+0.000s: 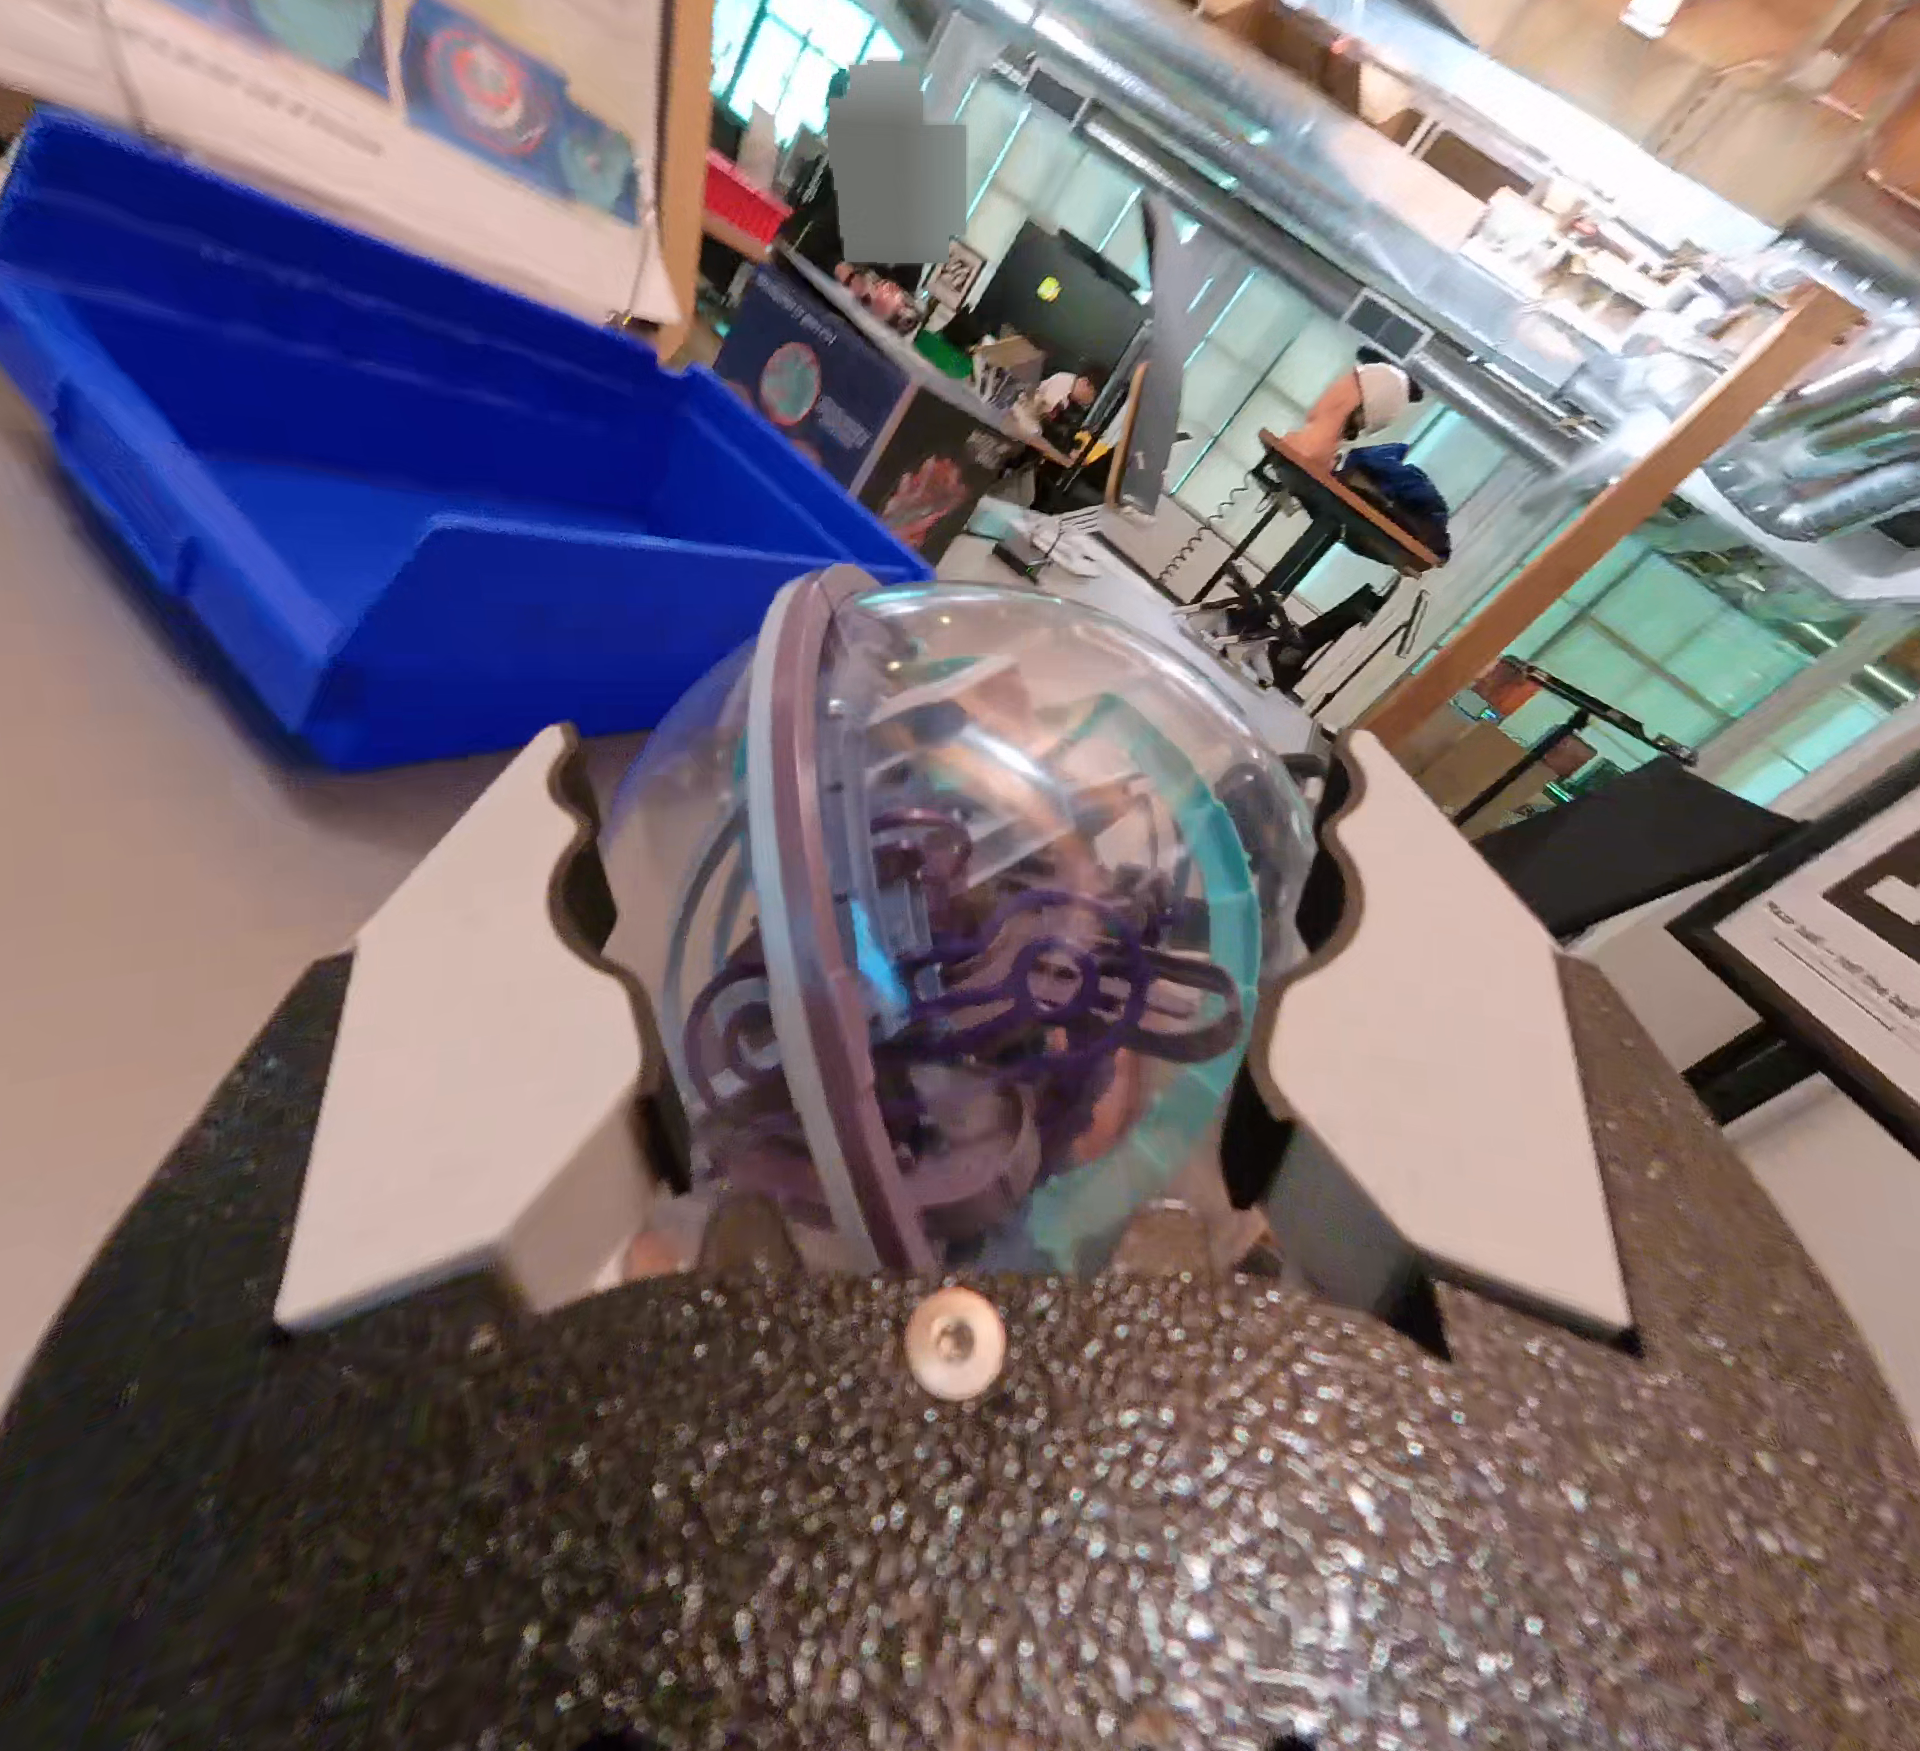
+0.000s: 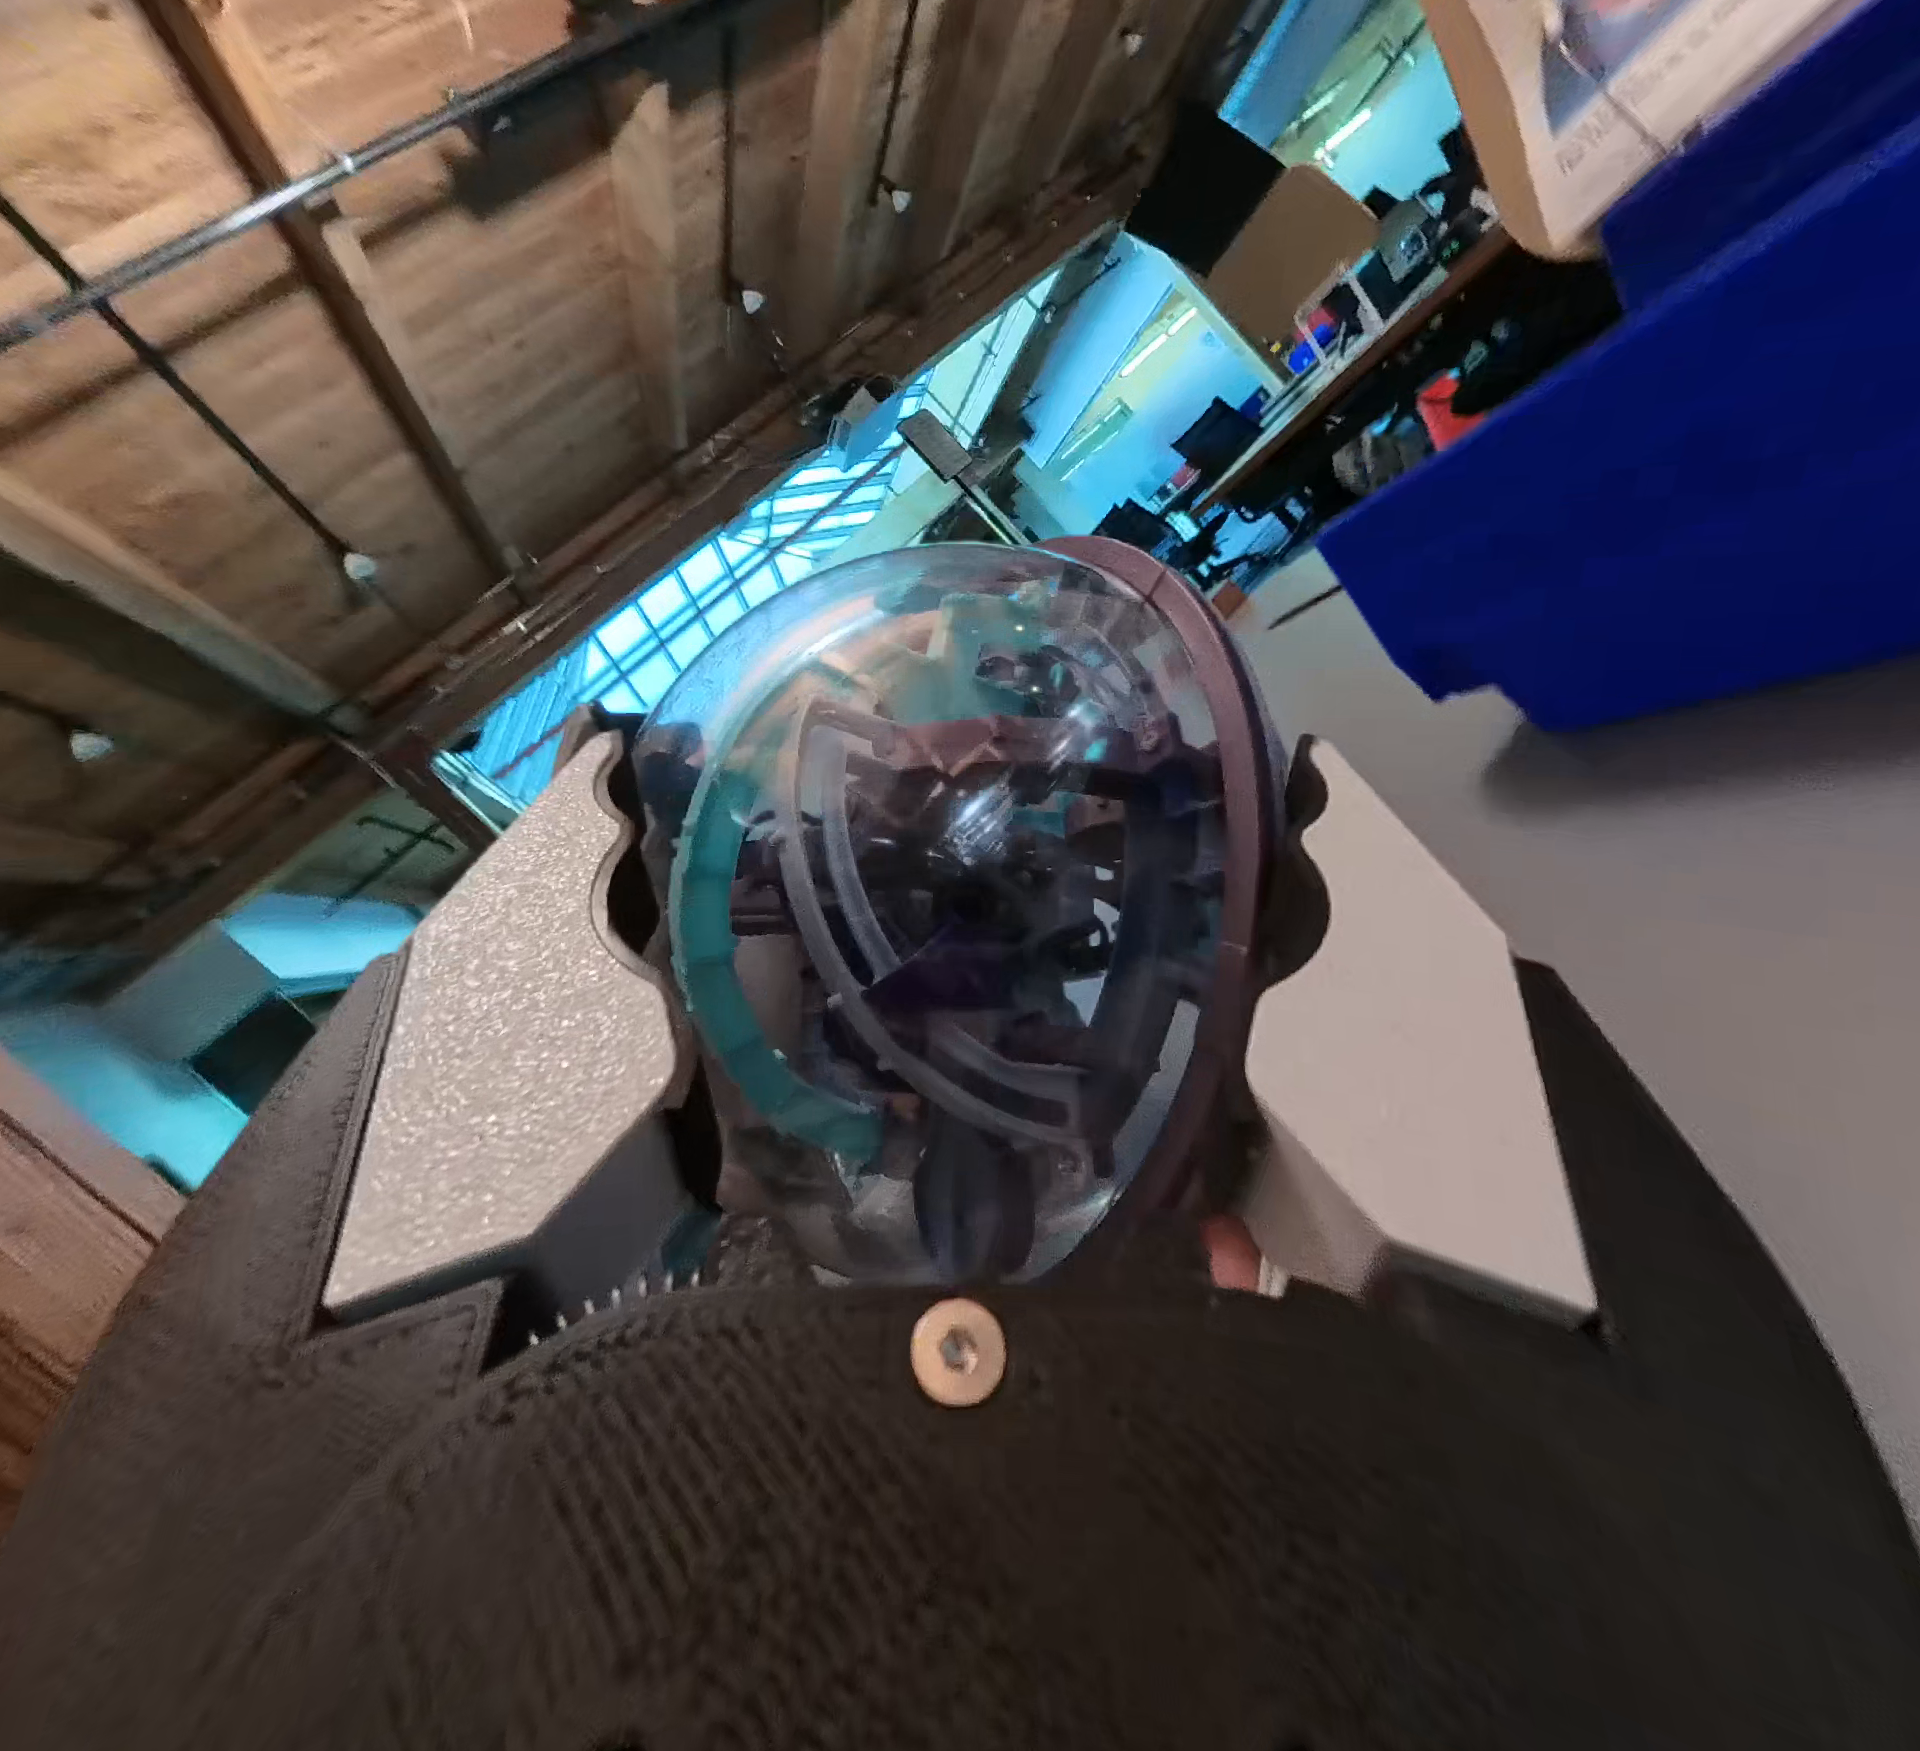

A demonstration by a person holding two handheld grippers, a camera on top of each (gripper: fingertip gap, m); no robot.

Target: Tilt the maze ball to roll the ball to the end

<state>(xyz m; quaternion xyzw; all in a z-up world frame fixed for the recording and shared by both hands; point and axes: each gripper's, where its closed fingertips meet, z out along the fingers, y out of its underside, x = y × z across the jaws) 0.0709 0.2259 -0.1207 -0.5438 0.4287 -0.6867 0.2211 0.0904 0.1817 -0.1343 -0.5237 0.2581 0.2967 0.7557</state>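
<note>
**Both tongs wide on the maze ball**

Between the two fingers of our left tongs (image 1: 956, 828) sits the maze ball (image 1: 966, 922), a clear sphere with purple and teal tracks inside and a grey-purple seam band running over it. The fingers (image 1: 488, 953) stand far apart, and their wavy dark inner pads lie against the sphere's flanks on both sides, so we read the left tongs as clamped on it.

Our right tongs (image 2: 956, 828) show the same: fingers (image 2: 540, 953) spread wide, the maze ball (image 2: 956, 912) filling the space between them, the seam band close against the far-side pad. We judge the pads to be touching the shell there too, though motion blur softens the edges.

Behind the ball, toward the back of the pale worktop (image 1: 125, 849), lies a blue bin (image 1: 343, 496), with a printed board (image 1: 343, 39) standing at its far side.

The small ball inside the maze is not something we can pick out among the reflections. The sphere's underside is hidden by each gripper body, so we cannot tell whether it rests on the worktop or is lifted.
</note>
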